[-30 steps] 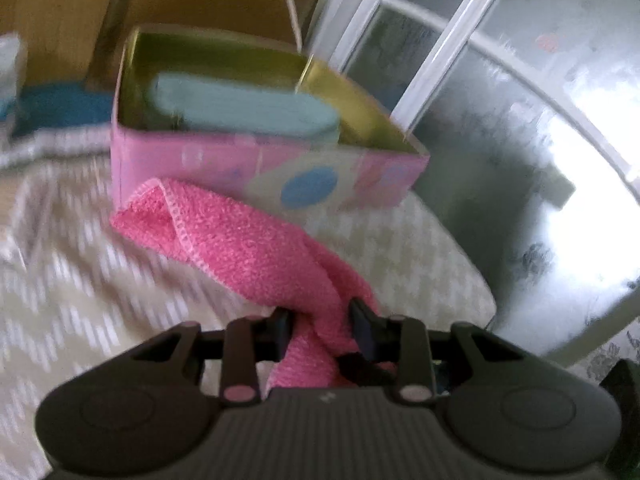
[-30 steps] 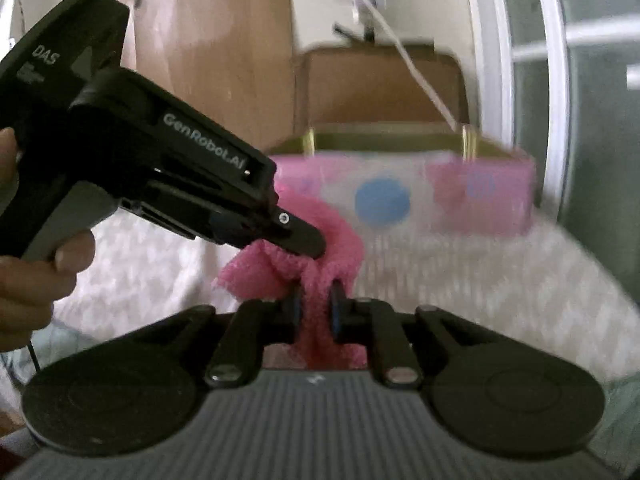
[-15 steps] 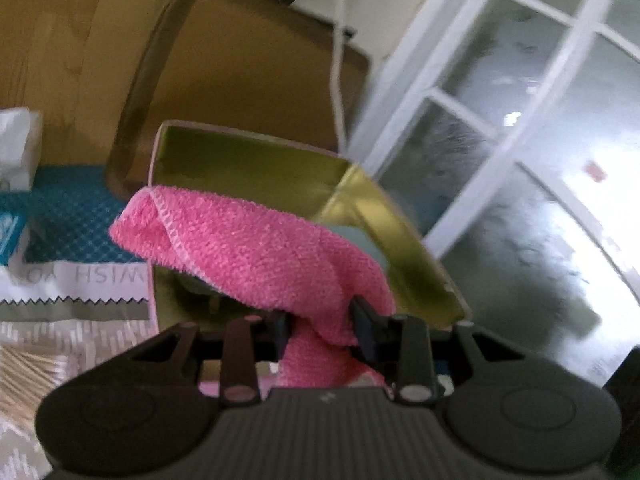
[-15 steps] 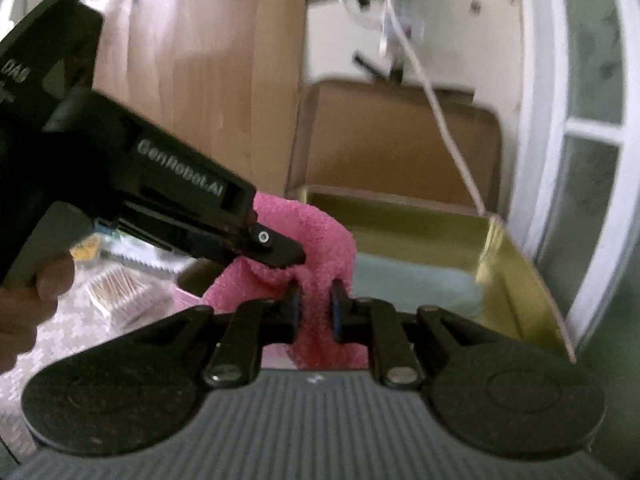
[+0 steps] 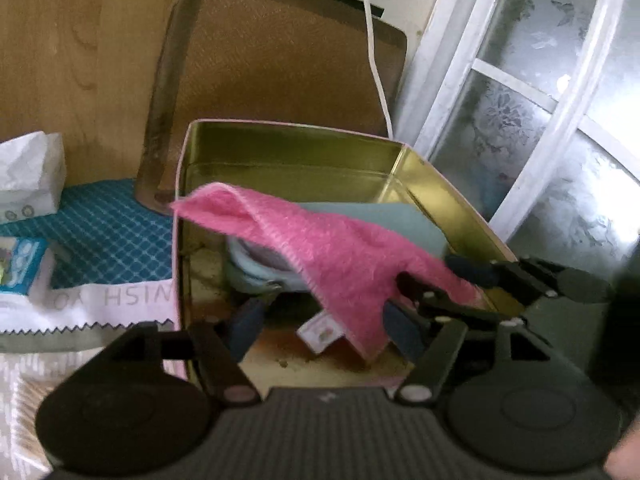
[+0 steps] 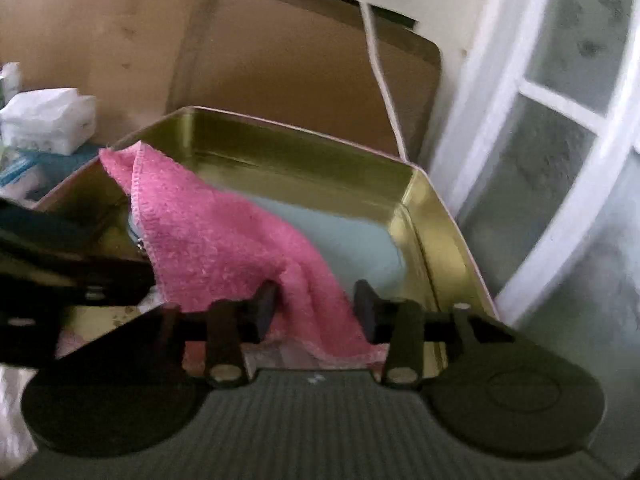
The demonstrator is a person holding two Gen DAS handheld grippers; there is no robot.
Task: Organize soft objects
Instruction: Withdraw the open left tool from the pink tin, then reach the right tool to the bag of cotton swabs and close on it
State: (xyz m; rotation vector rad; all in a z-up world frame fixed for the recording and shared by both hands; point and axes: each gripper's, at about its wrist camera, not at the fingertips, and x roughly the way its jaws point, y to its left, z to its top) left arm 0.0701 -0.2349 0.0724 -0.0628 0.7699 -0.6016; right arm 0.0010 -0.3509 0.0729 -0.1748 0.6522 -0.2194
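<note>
A pink towel (image 5: 340, 256) lies draped inside an open gold-lined tin box (image 5: 288, 148), over a folded pale blue cloth (image 5: 384, 220). One towel corner hangs over the box's left rim. My left gripper (image 5: 324, 328) is open above the near end of the box, its jaws wide apart with the towel's lower edge between them. My right gripper (image 6: 316, 308) is open too, jaws either side of the towel (image 6: 224, 240) without pinching it. The box (image 6: 304, 152) and the blue cloth (image 6: 352, 236) also show in the right wrist view. The right gripper's fingers (image 5: 500, 276) reach in from the right.
A brown tray (image 5: 272, 52) leans against the wall behind the box. A white cable (image 5: 376, 60) hangs in front of it. A white tissue pack (image 5: 28, 176) and a blue patterned cloth (image 5: 108, 236) lie left of the box. A frosted glass door (image 5: 552, 120) stands at the right.
Both grippers carried the pink towel up over the box and lowered it in. Both have opened and let it go; the towel now lies spread over the blue cloth.
</note>
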